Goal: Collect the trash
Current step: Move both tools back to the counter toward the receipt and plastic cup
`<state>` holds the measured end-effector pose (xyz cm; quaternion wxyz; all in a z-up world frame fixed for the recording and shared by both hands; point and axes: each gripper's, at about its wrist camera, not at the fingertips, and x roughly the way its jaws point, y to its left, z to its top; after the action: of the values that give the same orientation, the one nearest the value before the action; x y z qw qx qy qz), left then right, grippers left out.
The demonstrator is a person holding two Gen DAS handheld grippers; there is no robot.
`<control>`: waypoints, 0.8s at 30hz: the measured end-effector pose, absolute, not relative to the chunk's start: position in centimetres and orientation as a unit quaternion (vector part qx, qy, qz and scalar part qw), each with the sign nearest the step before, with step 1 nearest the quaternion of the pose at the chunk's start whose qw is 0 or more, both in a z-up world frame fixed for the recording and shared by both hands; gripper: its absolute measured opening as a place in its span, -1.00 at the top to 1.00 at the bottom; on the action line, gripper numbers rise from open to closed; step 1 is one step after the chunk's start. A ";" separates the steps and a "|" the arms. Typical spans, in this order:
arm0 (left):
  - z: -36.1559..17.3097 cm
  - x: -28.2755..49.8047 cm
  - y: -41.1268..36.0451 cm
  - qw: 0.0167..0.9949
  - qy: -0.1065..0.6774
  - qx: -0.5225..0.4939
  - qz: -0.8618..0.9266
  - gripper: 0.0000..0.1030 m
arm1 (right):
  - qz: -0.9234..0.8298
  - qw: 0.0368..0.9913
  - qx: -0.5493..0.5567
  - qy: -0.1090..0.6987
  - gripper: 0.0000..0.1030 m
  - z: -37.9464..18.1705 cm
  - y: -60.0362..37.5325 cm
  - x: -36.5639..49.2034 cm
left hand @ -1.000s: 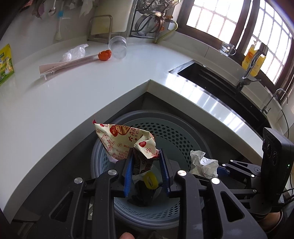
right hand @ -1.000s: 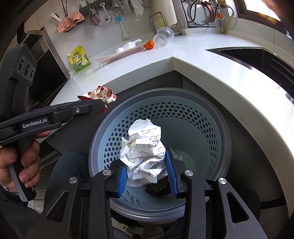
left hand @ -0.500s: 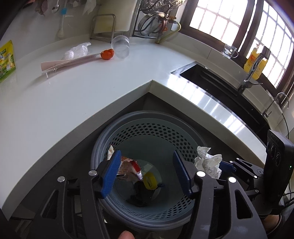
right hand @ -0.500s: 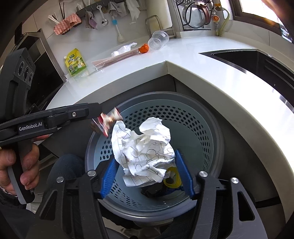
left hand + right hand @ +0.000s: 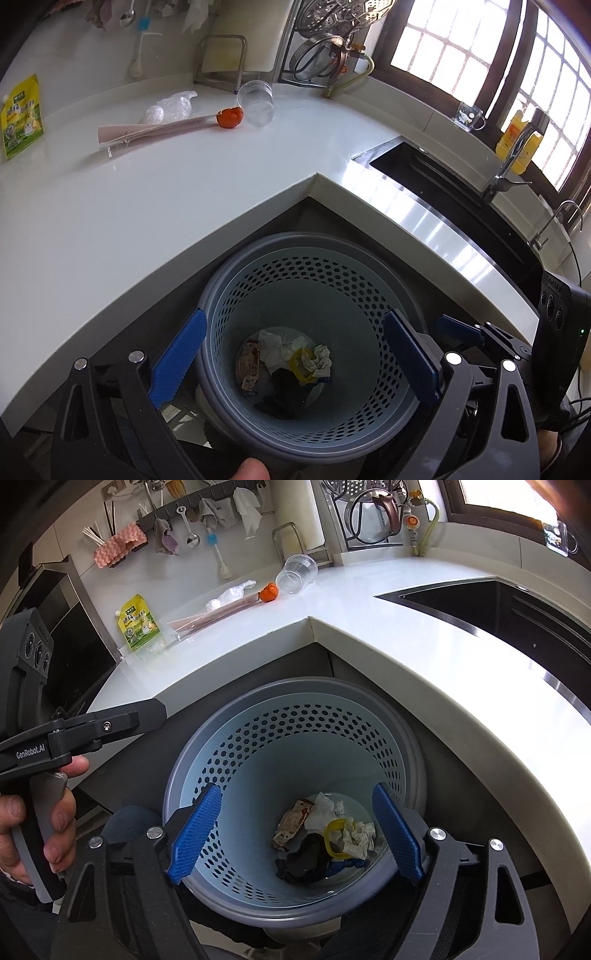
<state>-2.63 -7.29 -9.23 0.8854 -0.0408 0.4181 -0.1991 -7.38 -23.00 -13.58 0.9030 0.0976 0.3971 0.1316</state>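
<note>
Both my claws hang over the one gray bin [image 5: 373, 258], and both have just been opening. Left gripper [image 5: 295, 354] is wide apart with nothing in it; right gripper [image 5: 295, 834] too. At the bin's bottom I count one red snack wrapper [image 5: 291, 821], two crumpled white papers [image 5: 358, 836], one yellow ring [image 5: 332, 838] and some dark stuff I can't make out. On the counter [image 5: 129, 206] sit one clear cup [image 5: 256, 101] and one orange lump [image 5: 229, 116].

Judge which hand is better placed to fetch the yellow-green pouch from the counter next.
Left, probably. Both grippers, left and right, hang open and empty over the bin. The pouch lies at the counter's far left end, on the left gripper's side.
</note>
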 end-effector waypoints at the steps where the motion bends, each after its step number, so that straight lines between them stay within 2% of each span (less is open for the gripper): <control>1: -9.1 -2.7 -7.2 0.886 0.417 -0.042 -0.199 -0.83 | 0.132 0.904 0.098 0.395 -0.56 -13.4 -23.0 -7.4; 24: -4.7 -2.6 -3.4 0.907 0.371 -0.068 -0.186 -0.84 | 0.154 0.915 0.108 0.357 -0.56 -9.6 -22.9 -6.9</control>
<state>-2.64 -3.45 -4.67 0.9074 -0.0678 0.3710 -0.1856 -6.93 -22.90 -9.57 0.9148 0.1075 0.3574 0.1542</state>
